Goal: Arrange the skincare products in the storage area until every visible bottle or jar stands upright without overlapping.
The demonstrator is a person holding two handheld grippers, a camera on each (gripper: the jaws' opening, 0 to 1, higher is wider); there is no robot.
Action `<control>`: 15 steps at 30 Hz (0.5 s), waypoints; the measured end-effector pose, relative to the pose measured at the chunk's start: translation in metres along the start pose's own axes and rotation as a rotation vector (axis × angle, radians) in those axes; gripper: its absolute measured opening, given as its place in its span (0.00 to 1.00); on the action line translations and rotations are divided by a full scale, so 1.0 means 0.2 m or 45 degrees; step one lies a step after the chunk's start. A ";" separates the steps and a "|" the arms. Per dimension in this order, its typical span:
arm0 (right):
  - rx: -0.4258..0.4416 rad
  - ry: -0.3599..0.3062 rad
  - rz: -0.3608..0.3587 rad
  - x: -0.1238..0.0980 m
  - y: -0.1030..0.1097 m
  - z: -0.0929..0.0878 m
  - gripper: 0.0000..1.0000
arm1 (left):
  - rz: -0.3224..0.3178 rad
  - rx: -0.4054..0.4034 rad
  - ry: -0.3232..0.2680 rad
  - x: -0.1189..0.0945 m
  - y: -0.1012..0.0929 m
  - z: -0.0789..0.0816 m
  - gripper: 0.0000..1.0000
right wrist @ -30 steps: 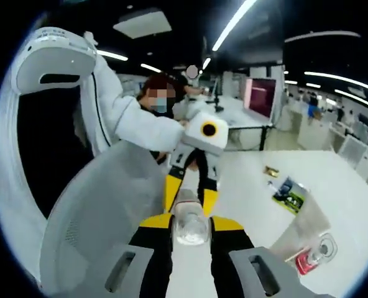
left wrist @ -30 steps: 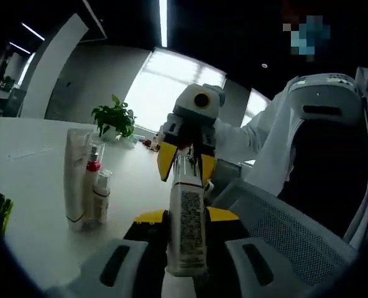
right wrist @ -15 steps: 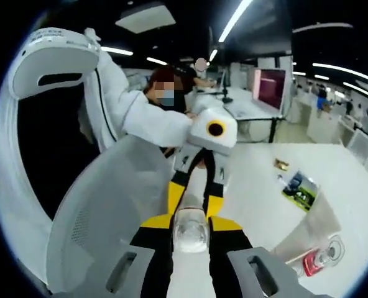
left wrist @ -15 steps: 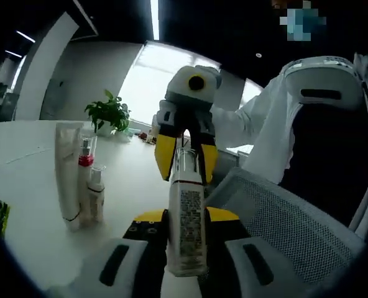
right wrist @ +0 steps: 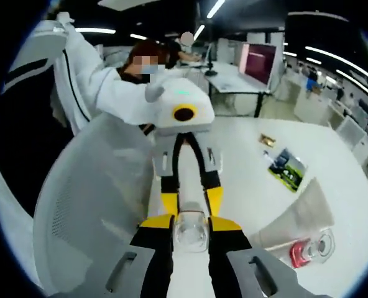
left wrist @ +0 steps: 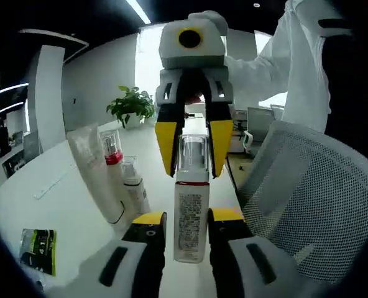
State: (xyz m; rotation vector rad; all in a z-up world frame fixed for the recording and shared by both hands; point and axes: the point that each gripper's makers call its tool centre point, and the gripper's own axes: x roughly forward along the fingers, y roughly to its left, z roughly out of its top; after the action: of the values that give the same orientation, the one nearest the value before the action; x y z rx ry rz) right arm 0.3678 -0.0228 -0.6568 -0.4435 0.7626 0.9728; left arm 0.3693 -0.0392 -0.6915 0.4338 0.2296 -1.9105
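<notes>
Bottle (left wrist: 191, 208) with a clear cap hangs over the white table (left wrist: 59, 205), pinched at both ends: left gripper (left wrist: 185, 217) clamps its base, right gripper (left wrist: 193, 152) its cap. Tube (left wrist: 92, 167) and two spray bottles (left wrist: 125, 177) stand upright nearby.

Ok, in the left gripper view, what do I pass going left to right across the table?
Leaflet → white tube → red-collared spray bottle → small pump bottle → held bottle between both grippers → mesh chair.
</notes>
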 end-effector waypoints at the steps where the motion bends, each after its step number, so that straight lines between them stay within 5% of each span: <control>1: -0.002 0.013 0.001 0.01 0.00 0.00 0.12 | 0.001 -0.002 0.014 0.01 0.00 -0.01 0.22; 15: -0.114 0.279 -0.009 0.03 -0.10 -0.09 0.12 | 0.096 0.154 0.164 0.08 0.06 -0.05 0.21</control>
State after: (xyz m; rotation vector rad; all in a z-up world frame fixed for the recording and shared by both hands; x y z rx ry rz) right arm 0.3801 -0.0408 -0.6740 -0.6381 0.9163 0.9641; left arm 0.3778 -0.0548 -0.7071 0.6389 0.1801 -1.8305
